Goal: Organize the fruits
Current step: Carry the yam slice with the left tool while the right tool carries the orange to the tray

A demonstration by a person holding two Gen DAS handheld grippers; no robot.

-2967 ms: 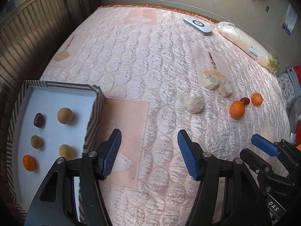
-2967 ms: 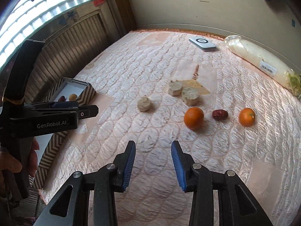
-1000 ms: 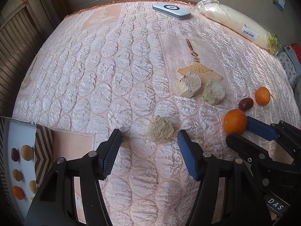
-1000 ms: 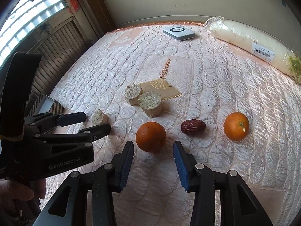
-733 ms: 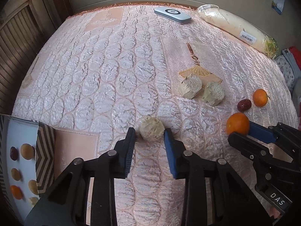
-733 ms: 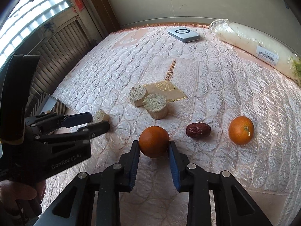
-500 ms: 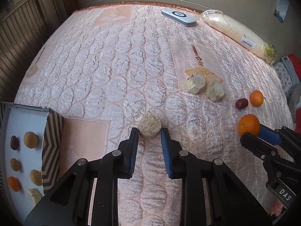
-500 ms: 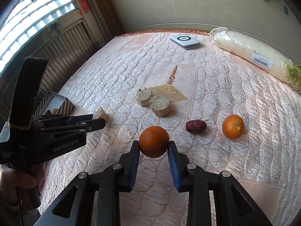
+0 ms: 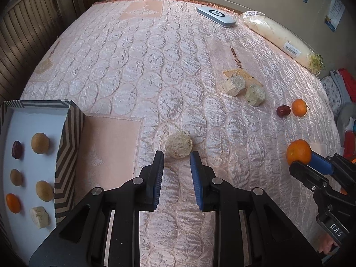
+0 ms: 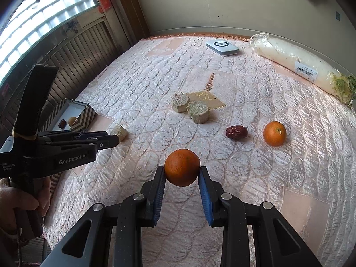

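L gripper (image 9: 176, 158) clamps a beige chunk (image 9: 179, 148), R gripper (image 10: 182, 173) clamps an orange (image 10: 182, 167), w/ the striped tray (image 9: 66, 146) left of both.

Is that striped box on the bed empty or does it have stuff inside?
Not empty. The striped box holds round tan fruits, a red date, a small orange and a pale chunk.

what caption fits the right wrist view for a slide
Right claw shut on an orange above the quilted bedspread.

the left gripper (image 9: 176, 159) fingers apparently pinch a beige chunk (image 9: 179, 145) over the quilt (image 9: 155, 66).
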